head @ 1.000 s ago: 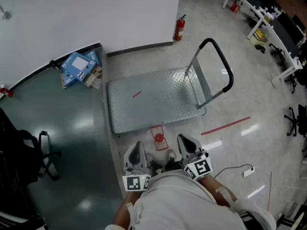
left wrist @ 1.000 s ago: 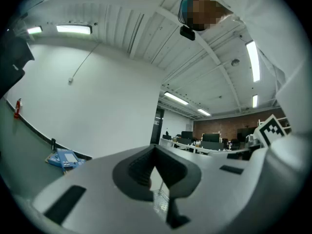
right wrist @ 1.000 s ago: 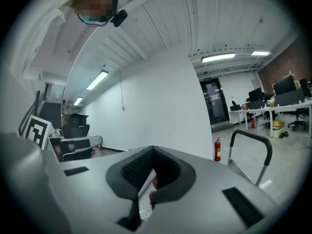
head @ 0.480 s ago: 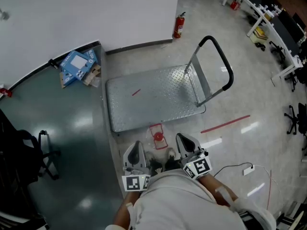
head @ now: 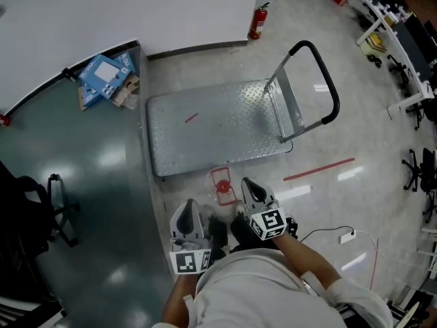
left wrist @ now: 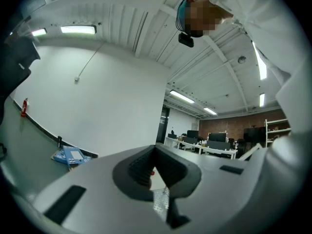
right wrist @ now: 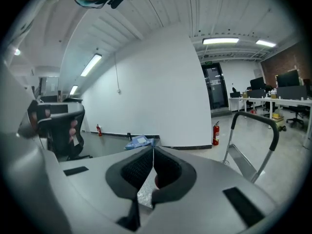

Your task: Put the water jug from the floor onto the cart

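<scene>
floor (head: 341, 115) jug (head: 222, 186) just beside right gripper (head: 246, 182)

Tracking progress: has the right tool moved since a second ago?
Yes: the right tool moved forward, nearer the jug in front of the cart.

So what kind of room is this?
Probably a big open office or lab workspace: long white desks along one side, rolling office chairs, a red fire extinguisher by the wall, and a metal platform cart for moving things.
</scene>
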